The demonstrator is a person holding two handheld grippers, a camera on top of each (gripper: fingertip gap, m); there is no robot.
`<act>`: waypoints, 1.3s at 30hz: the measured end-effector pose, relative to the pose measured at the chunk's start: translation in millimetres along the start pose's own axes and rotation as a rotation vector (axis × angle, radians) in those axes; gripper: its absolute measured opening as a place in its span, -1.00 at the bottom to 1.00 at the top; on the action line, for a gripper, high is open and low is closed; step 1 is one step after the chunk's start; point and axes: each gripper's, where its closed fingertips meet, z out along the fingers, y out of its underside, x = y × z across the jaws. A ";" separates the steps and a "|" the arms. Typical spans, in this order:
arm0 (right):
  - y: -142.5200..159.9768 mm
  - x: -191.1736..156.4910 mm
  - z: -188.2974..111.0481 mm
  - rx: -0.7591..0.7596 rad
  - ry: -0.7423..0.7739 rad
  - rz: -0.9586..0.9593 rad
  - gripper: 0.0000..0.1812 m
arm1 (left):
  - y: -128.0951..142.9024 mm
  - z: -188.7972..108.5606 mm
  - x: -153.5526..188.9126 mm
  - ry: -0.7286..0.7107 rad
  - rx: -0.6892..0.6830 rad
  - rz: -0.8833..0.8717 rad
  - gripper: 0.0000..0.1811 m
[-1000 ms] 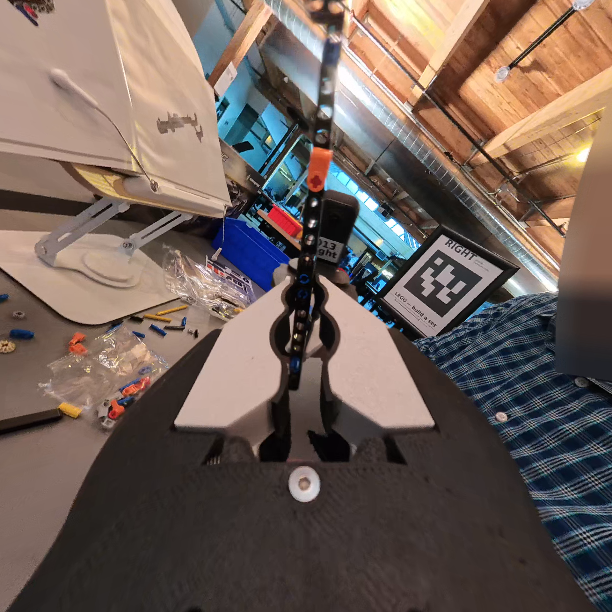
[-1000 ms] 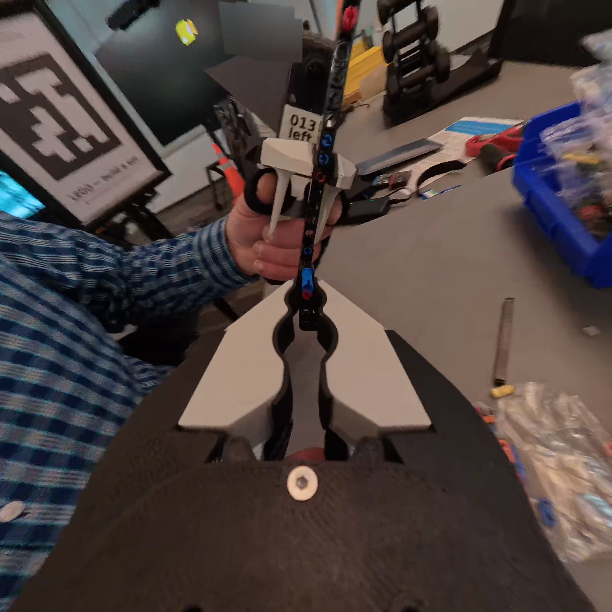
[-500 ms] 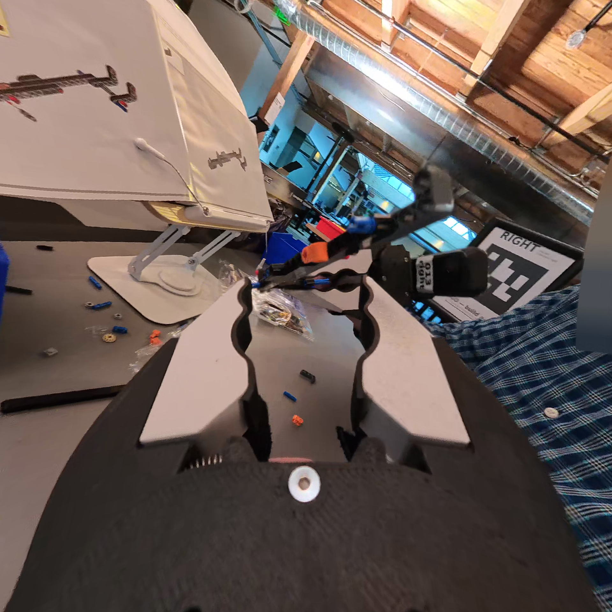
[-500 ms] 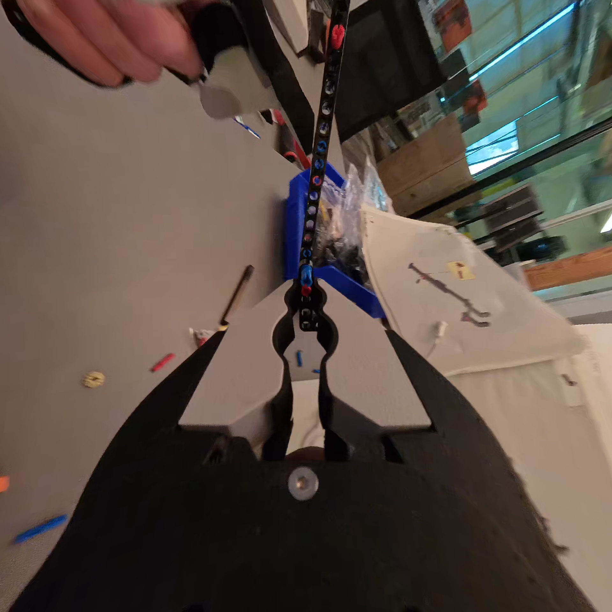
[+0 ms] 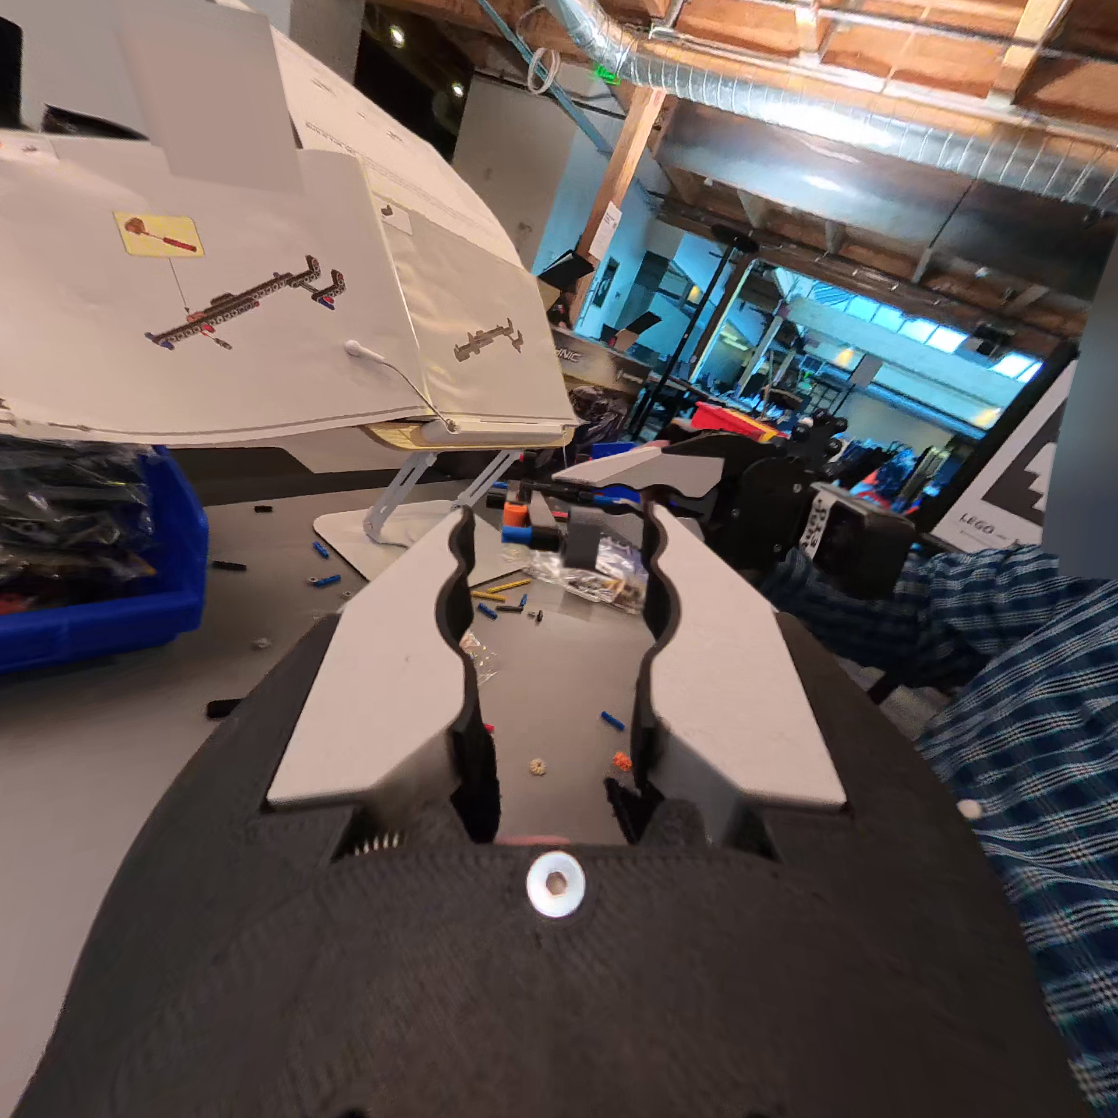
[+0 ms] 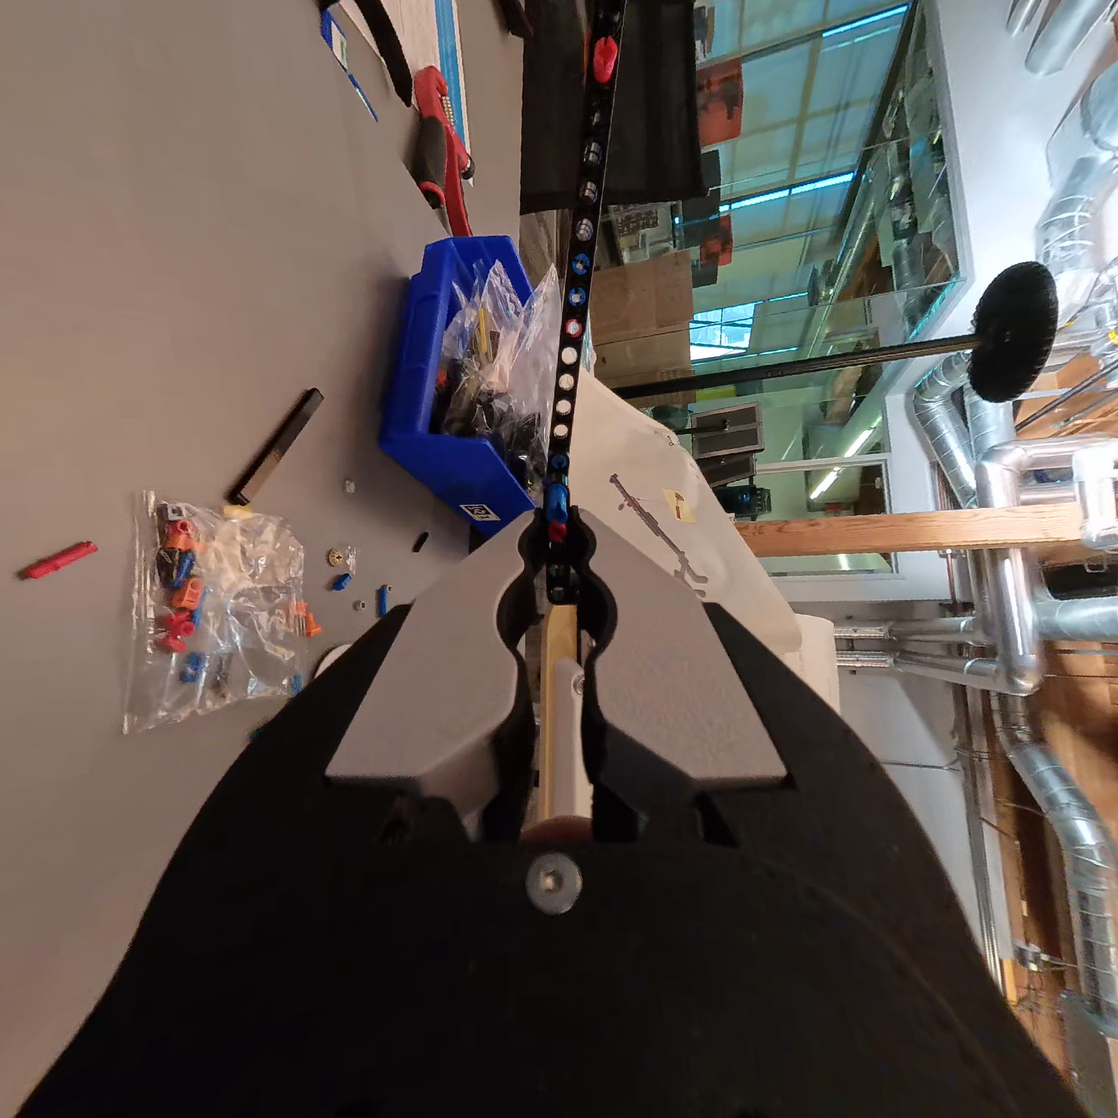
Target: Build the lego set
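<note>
My right gripper [image 6: 556, 532] is shut on the near end of a long black holed lego beam [image 6: 568, 363] that carries blue and red pins and a red piece near its far end. In the left wrist view that beam assembly [image 5: 532, 532] shows end-on, with orange, blue and grey parts, held level above the table by the right gripper [image 5: 568, 484]. My left gripper [image 5: 556, 526] is open and empty, its tips just short of the assembly's free end, one on each side.
An open instruction booklet [image 5: 242, 314] stands on a stand at the back left. A blue bin [image 5: 103, 617] of bagged parts sits beside it. Clear bags of parts [image 6: 212, 605] and loose pins [image 5: 611, 720] lie on the grey table [image 5: 91, 786]. A plaid sleeve [image 5: 998, 665] is at right. The left gripper's tips are roughly 12 centimetres from the right gripper's.
My left gripper let go of the beam, opened and drew back low over the table. My right gripper kept the beam and swung it from upright to level.
</note>
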 end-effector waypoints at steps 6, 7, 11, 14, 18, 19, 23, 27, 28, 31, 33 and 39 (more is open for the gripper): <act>1.2 0.0 -1.4 0.002 0.009 -0.020 -0.96 | 7.8 4.4 -5.1 -0.063 -0.071 0.050 -0.74; 1.4 0.1 -2.1 0.003 0.012 -0.022 -0.96 | 8.1 4.6 -4.3 -0.056 -0.068 0.049 -0.74; 1.7 -0.2 -3.8 0.013 0.014 -0.002 -0.95 | 8.0 5.9 -2.6 -0.061 -0.044 0.045 -0.75; 2.3 1.6 -4.0 0.022 0.015 0.054 -0.90 | 4.9 5.8 0.3 -0.059 0.001 0.034 -0.74; 7.1 4.5 -3.3 0.006 0.016 0.133 -0.73 | 5.5 7.0 5.0 -0.048 0.054 0.023 -0.74; 8.4 5.3 -3.6 0.001 0.020 0.151 -0.72 | 6.0 7.1 5.7 -0.046 0.062 0.022 -0.75; 9.5 1.1 -6.9 -0.008 0.007 0.200 -0.69 | 7.3 7.2 7.2 -0.033 0.089 0.025 -0.74; 9.9 -4.3 -12.4 -0.013 -0.014 0.233 -0.63 | 9.1 6.6 4.2 -0.035 0.105 0.014 -0.75; 11.0 -3.9 -14.1 -0.019 -0.012 0.240 -0.61 | 8.7 6.4 4.5 -0.032 0.112 0.011 -0.75; 10.9 -0.5 -20.6 -0.017 -0.009 0.277 -0.55 | 8.6 6.5 5.4 -0.027 0.119 0.017 -0.75; 10.1 0.1 -24.3 -0.019 -0.015 0.300 -0.52 | 8.5 6.2 4.5 -0.029 0.123 0.014 -0.75; 7.1 -13.9 -31.2 -0.034 -0.073 0.372 -0.48 | 11.7 3.5 0.3 -0.041 0.128 -0.007 -0.74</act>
